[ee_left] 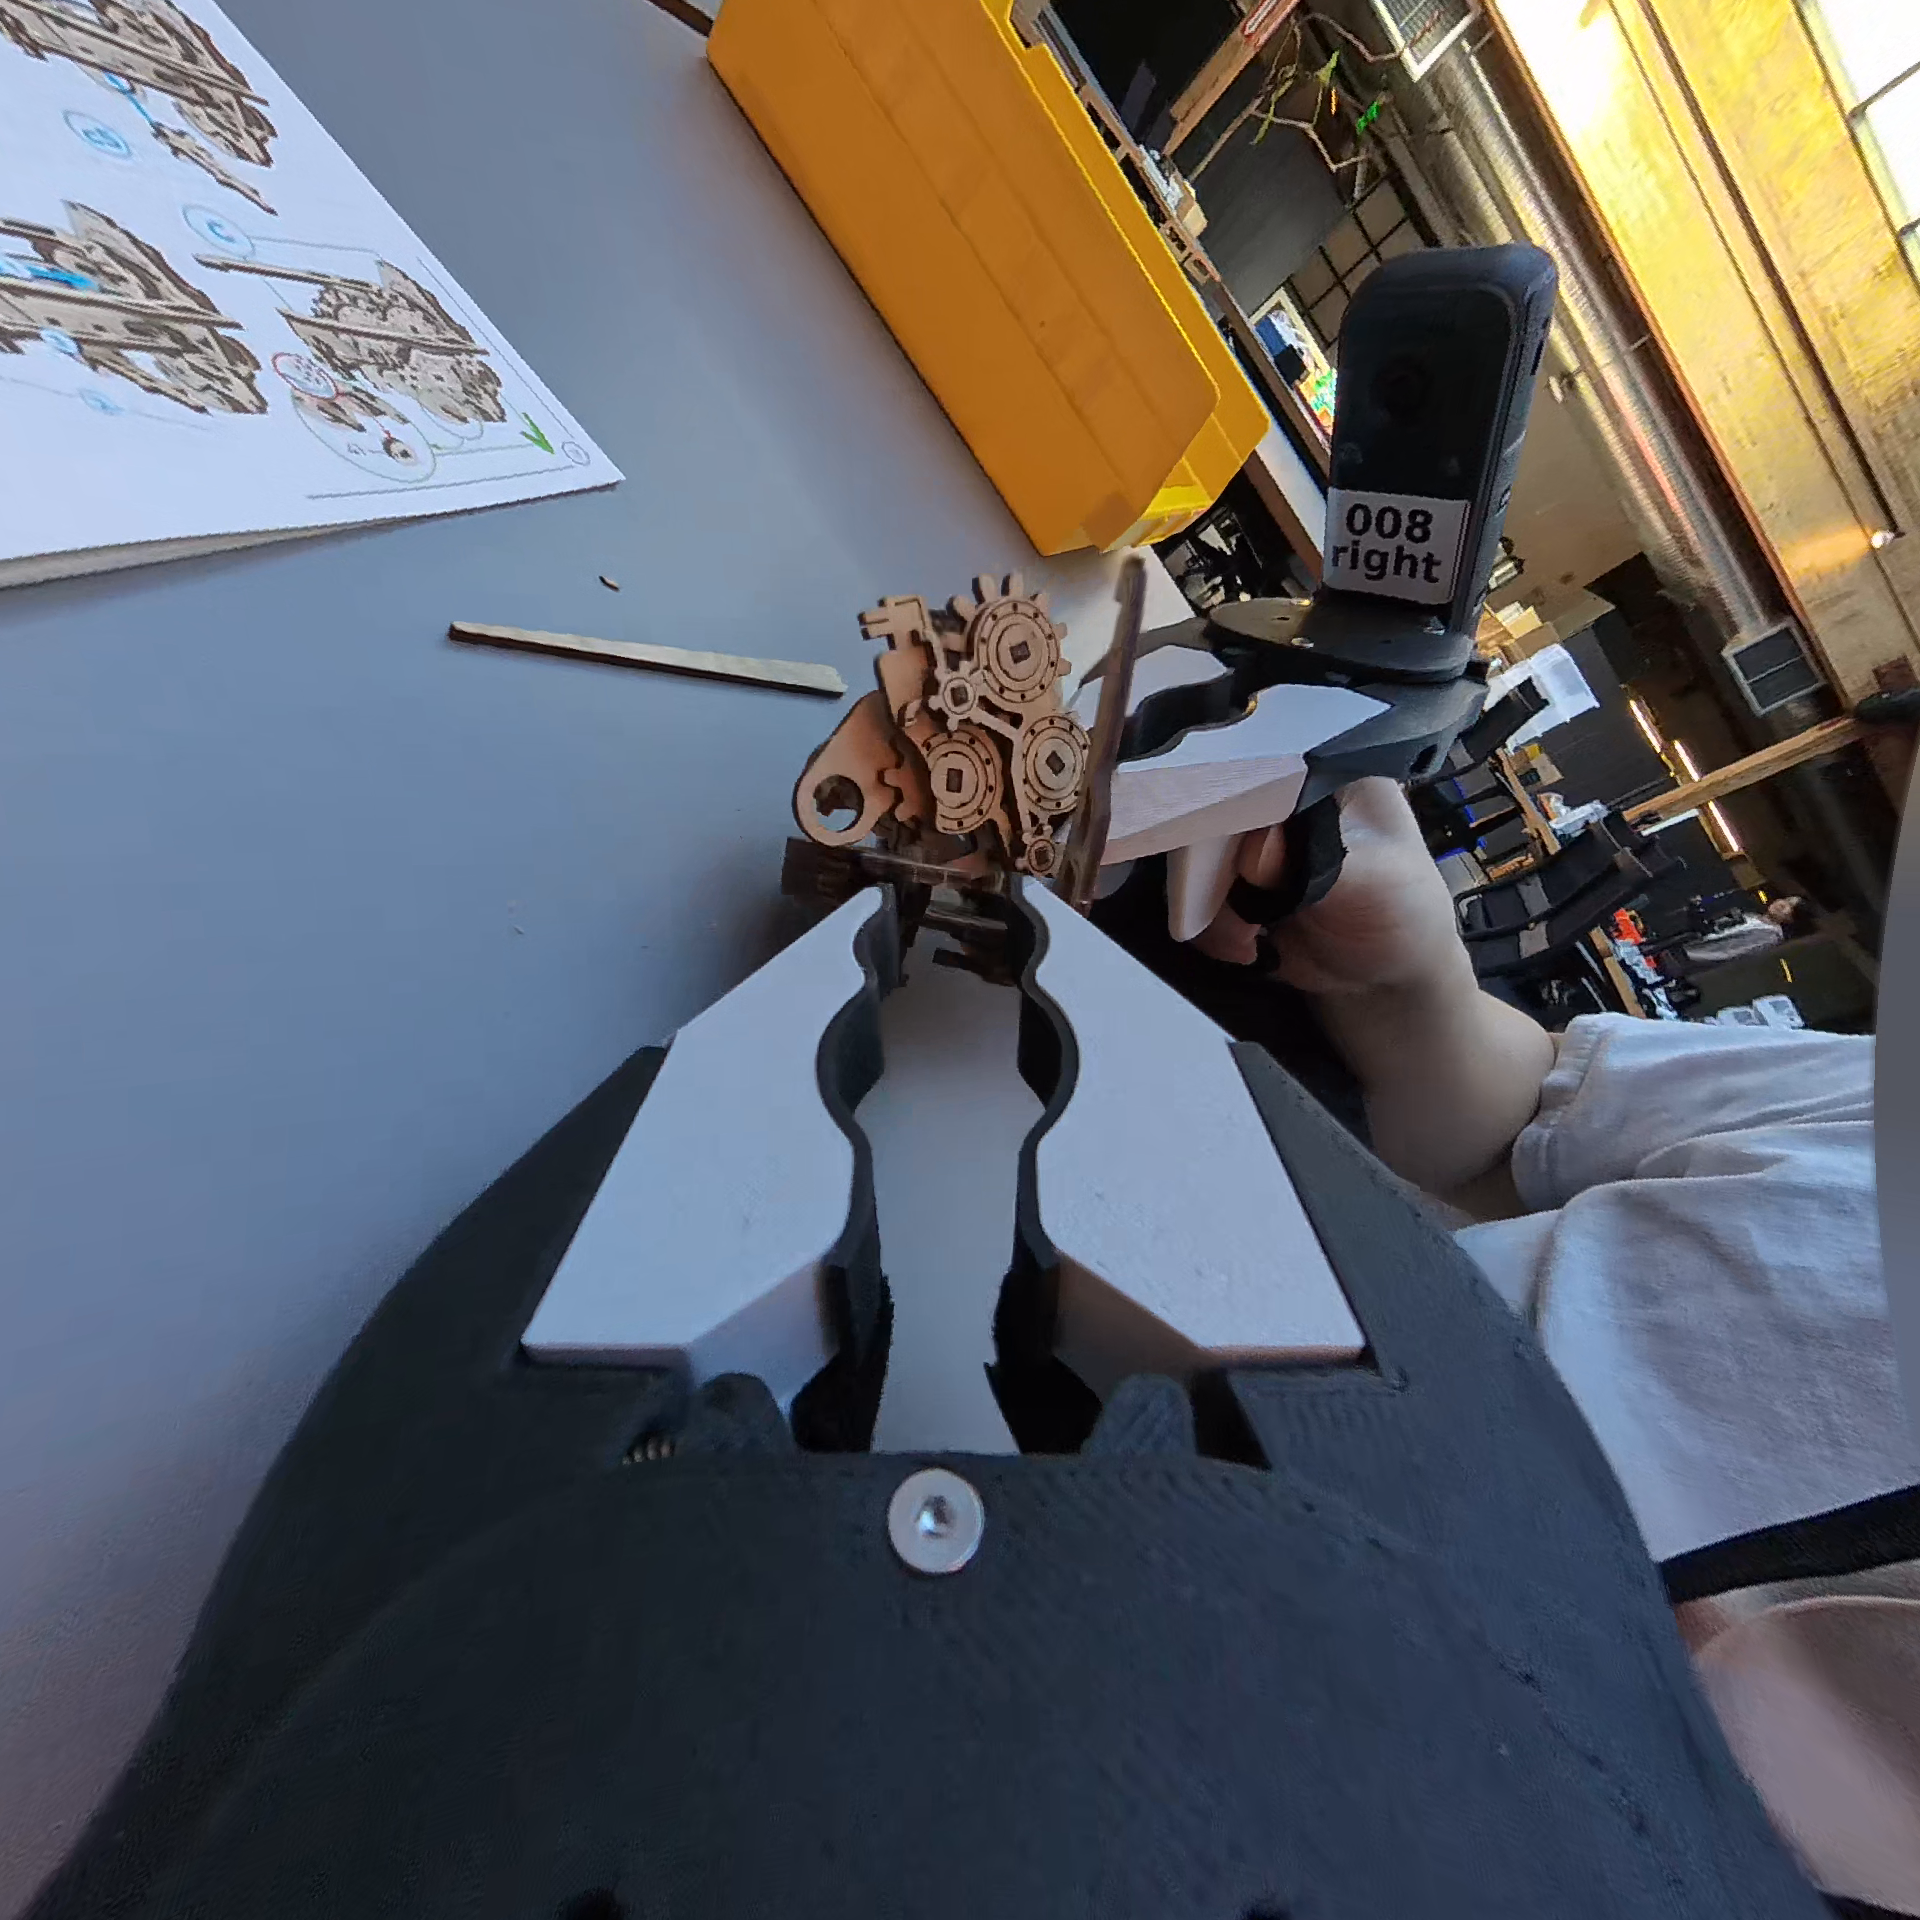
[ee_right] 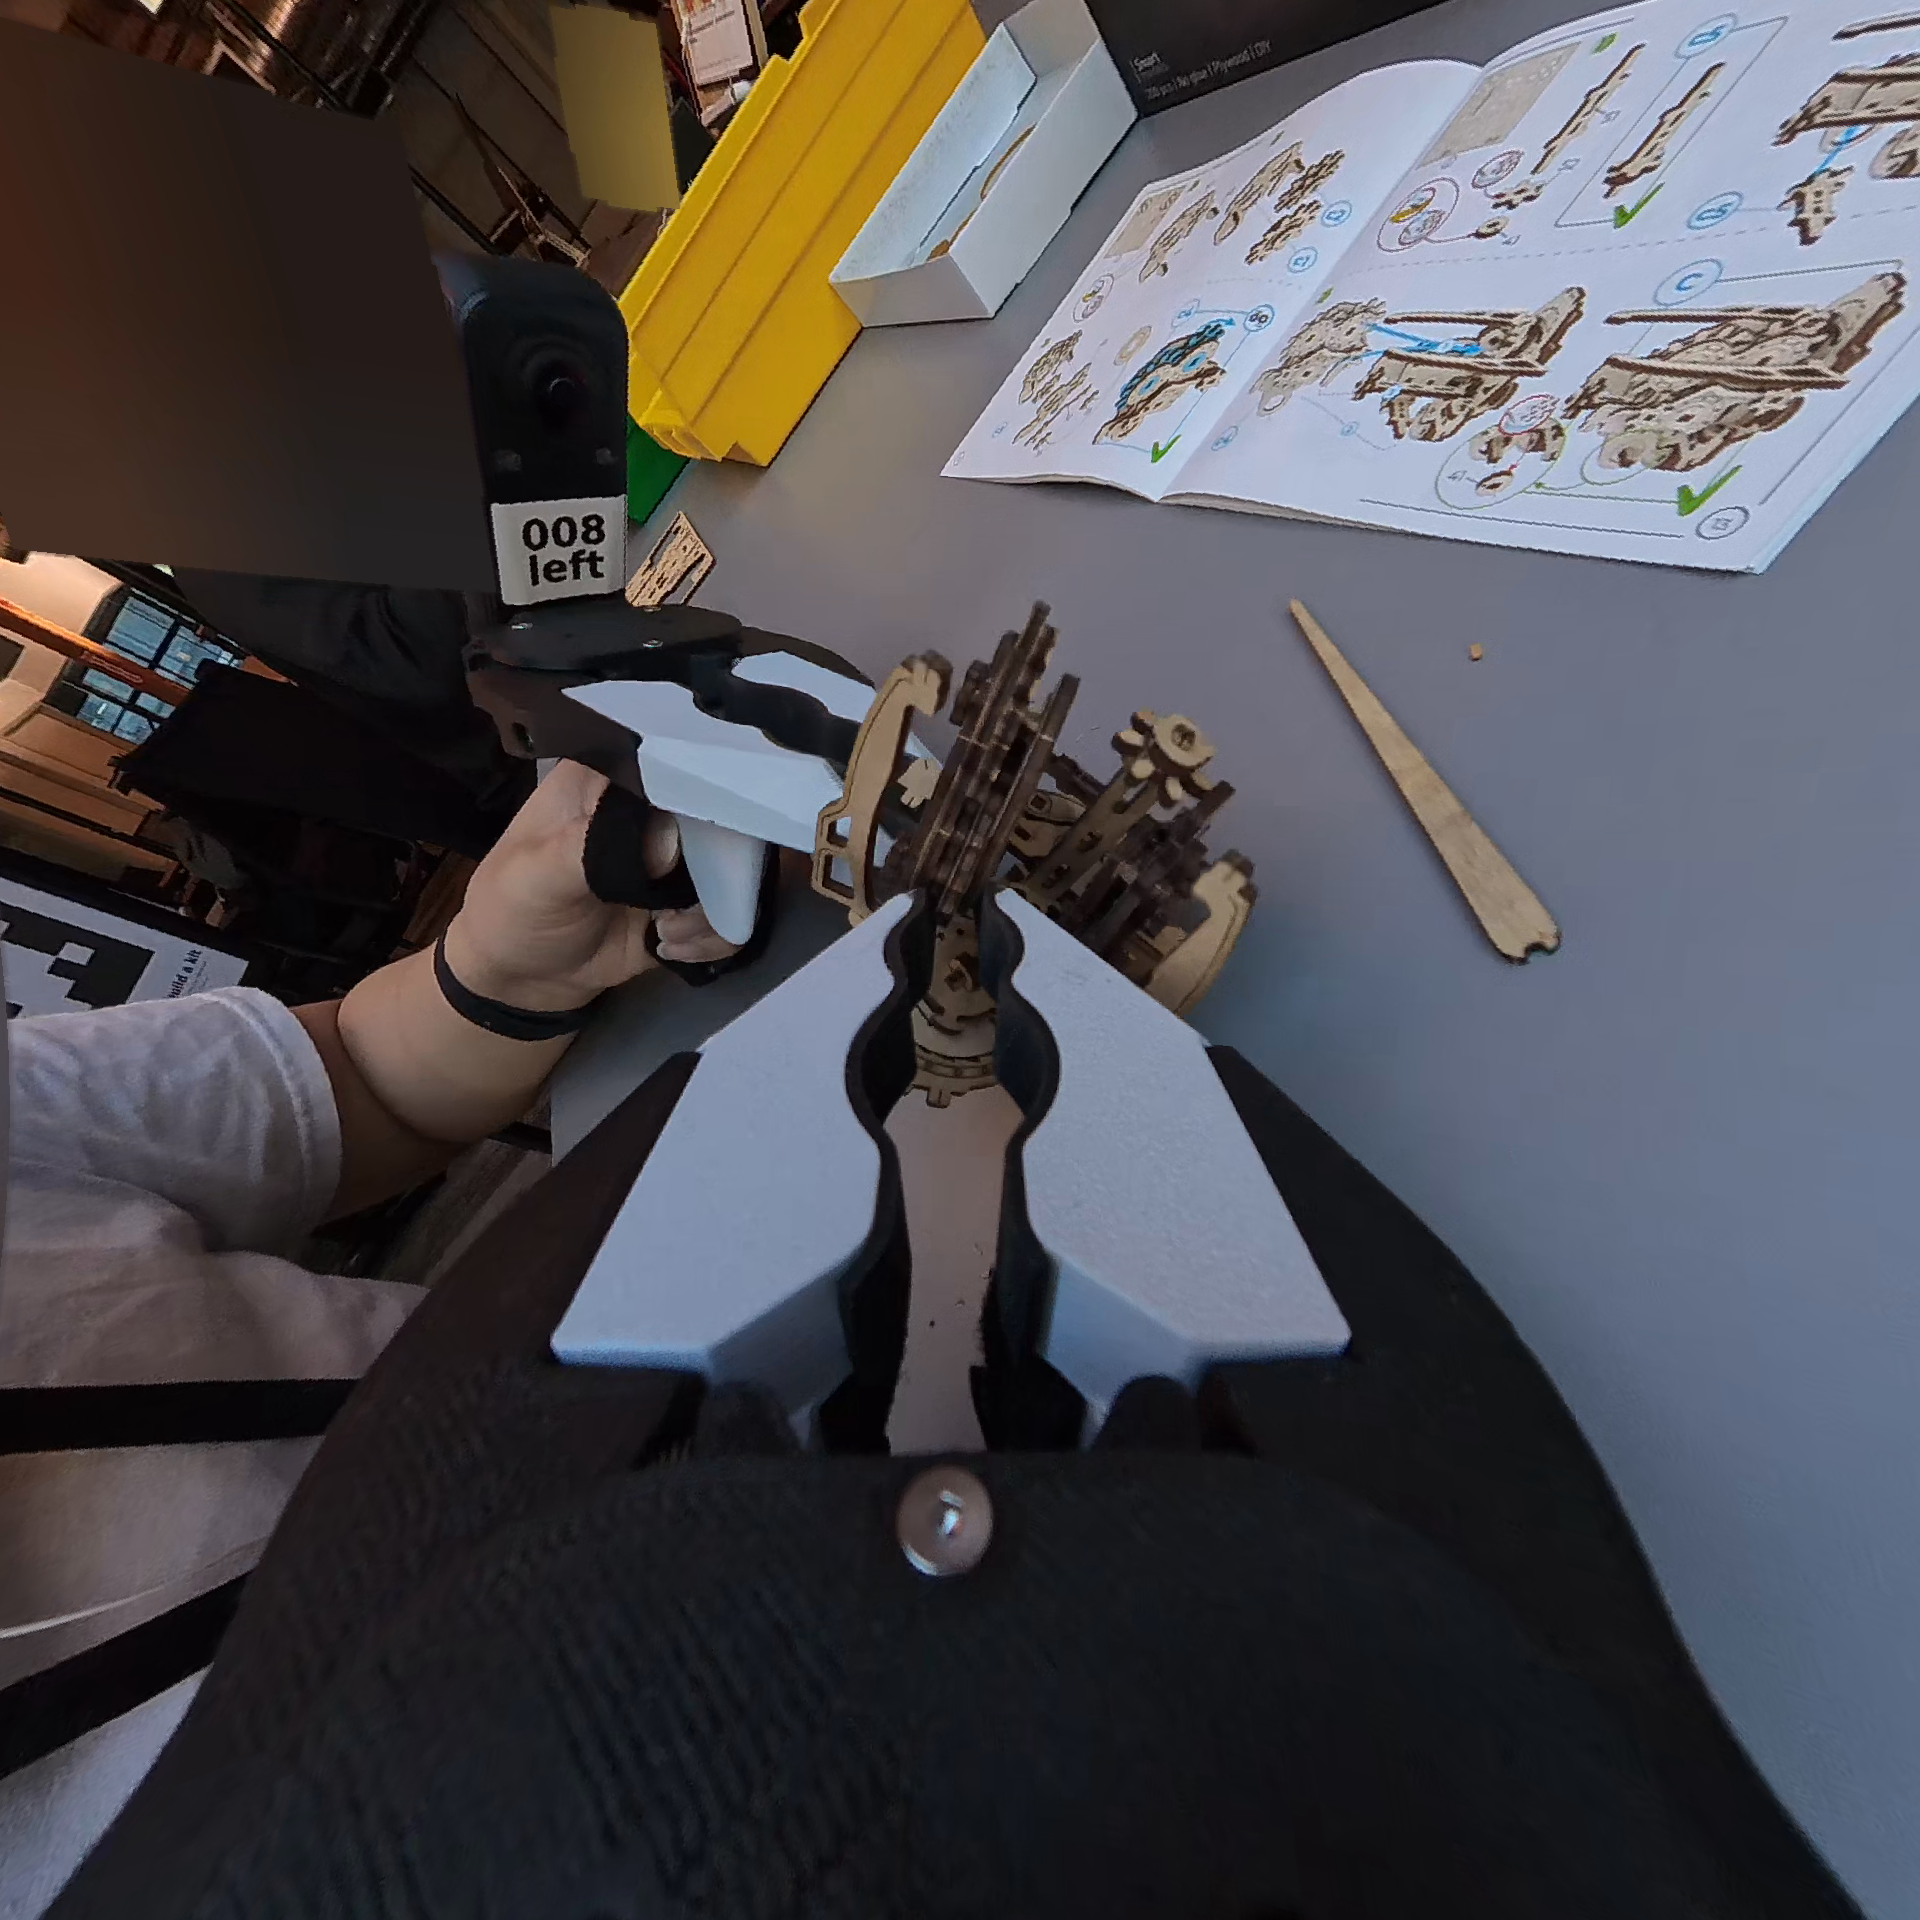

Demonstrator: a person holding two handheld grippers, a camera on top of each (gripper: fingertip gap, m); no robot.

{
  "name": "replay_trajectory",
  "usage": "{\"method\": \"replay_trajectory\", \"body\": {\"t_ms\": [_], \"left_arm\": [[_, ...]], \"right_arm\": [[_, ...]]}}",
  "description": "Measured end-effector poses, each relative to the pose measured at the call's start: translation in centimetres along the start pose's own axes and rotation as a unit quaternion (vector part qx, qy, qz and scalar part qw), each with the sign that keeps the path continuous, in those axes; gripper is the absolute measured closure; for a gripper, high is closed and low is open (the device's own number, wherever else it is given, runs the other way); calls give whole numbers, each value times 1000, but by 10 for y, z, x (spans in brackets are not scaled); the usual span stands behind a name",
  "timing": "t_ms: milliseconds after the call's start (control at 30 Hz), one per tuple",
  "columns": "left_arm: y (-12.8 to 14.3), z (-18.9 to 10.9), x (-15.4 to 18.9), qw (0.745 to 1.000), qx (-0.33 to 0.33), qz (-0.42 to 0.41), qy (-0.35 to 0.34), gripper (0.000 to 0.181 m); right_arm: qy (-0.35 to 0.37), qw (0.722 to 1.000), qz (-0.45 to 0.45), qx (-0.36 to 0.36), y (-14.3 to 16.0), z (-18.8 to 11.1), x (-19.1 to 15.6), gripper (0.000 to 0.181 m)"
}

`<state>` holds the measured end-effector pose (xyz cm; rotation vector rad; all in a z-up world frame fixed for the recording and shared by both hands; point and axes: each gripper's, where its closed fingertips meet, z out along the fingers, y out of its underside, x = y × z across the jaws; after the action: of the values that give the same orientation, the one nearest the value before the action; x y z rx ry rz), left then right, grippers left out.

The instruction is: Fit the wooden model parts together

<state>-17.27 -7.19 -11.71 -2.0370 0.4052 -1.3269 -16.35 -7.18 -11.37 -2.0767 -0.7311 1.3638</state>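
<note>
The wooden model (ee_left: 977, 727) is a light plywood cluster of gears on a darker base. My left gripper (ee_left: 951, 909) is shut on that base from below, with the gears standing just beyond its fingertips. My right gripper (ee_left: 1153, 727) comes in from the right and pinches a thin wooden panel (ee_left: 1103, 727) standing against the gear side. In the right wrist view my right gripper (ee_right: 951, 906) is shut on the layered panel (ee_right: 987, 790), seen edge-on. The rest of the model (ee_right: 1132, 831) lies behind, and the left gripper (ee_right: 769, 758) reaches in from the left.
A loose flat wooden stick (ee_left: 644, 657) (ee_right: 1423, 790) lies on the grey table (ee_left: 312, 935). An open instruction booklet (ee_right: 1455, 312) (ee_left: 208, 312) lies beyond. Yellow bins (ee_left: 987, 260) (ee_right: 790, 239), a white box (ee_right: 966, 208) and a small wooden piece (ee_right: 670, 561) stand at the far edge. My two grippers' fingertips are within a few centimetres of each other. The right tips stand about 8 centimetres off the loose flat wooden stick (ee_right: 1423, 790). Look for it in the left wrist view (ee_left: 745, 664) too.
</note>
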Motion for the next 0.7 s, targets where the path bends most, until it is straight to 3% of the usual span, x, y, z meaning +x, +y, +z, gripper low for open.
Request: {"method": "replay_trajectory", "body": {"t_ms": [300, 700], "left_arm": [[14, -3, 2, 994, -56, 90, -8, 158], [19, -4, -1, 998, -61, 29, 10, 158]], "right_arm": [[2, 1000, -16, -19, 5, 3, -2, 175], [24, 997, -59, -36, 11, 7, -2, 175]]}}
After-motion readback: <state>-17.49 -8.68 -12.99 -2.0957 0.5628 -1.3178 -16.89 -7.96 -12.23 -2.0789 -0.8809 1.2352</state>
